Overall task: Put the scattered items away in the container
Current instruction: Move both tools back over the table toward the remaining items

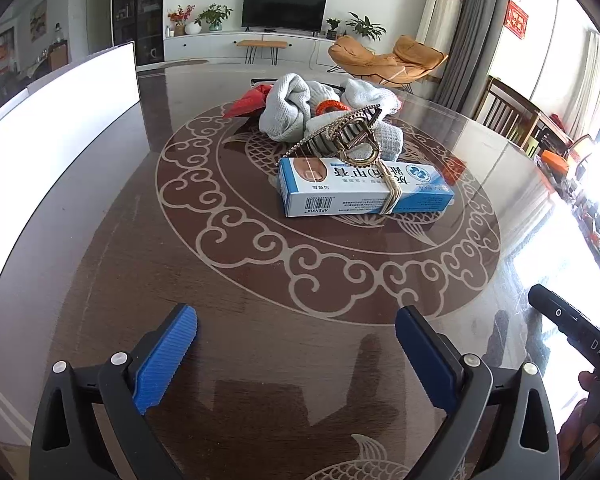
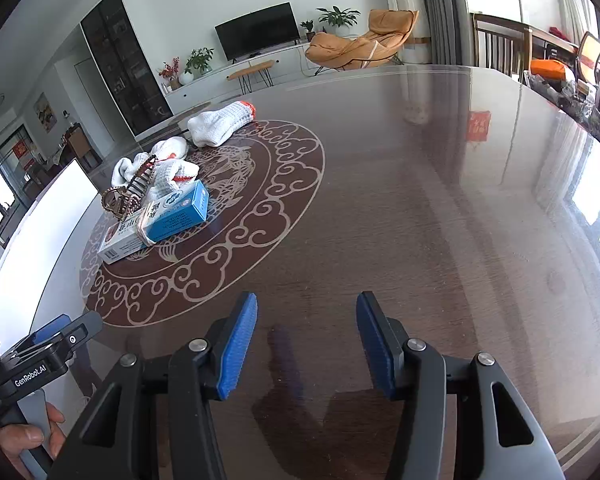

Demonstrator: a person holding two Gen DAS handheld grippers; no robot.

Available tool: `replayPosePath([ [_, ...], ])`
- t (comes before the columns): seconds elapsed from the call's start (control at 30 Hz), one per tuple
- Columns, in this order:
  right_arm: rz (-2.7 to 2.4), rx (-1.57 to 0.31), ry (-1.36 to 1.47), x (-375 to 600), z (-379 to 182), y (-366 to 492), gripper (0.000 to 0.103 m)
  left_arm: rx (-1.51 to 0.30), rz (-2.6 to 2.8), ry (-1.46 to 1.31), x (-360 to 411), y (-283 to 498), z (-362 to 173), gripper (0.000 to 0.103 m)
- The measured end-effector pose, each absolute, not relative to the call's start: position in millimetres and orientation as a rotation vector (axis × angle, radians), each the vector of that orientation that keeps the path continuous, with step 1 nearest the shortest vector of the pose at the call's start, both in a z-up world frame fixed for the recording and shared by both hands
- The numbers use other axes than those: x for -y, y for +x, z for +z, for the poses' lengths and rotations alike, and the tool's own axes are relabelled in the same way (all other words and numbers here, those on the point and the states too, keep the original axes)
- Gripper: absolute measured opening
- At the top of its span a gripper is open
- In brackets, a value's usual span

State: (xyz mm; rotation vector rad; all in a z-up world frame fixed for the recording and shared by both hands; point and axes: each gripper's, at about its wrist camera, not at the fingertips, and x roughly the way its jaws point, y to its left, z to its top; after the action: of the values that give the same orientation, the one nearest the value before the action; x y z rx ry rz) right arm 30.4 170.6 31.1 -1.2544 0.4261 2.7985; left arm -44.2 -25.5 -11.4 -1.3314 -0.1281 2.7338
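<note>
Two grippers hover above a dark glossy bench [image 1: 100,280] with a pale cloud-and-fish pattern inlaid in a ring. The left gripper [image 1: 296,356] has its blue pads spread apart with nothing between them, only bare bench below. The right gripper [image 2: 306,344] also stands with its pads apart and empty.

Near the middle of the ring lies a blue-and-white box [image 1: 364,190], flat on the bench, with a rubber band [image 1: 392,196] wrapped around it. A gold hair claw [image 1: 348,136] rests on its top, leaning against a heap of white work gloves [image 1: 288,108] with orange cuffs just behind. One more white glove [image 2: 220,124] lies slightly apart from the heap. A white container [image 1: 60,120] stands at the bench's left side, well apart from the pile.
</note>
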Motion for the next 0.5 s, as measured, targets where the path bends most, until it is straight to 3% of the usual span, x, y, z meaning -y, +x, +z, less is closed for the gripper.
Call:
replayPosePath([
  [0.5, 2.807, -0.461, -1.250, -172.4, 31.1, 30.4, 0.054, 0.109, 2.726, -1.336, 24.1, -44.0, -13.0, 0.103],
])
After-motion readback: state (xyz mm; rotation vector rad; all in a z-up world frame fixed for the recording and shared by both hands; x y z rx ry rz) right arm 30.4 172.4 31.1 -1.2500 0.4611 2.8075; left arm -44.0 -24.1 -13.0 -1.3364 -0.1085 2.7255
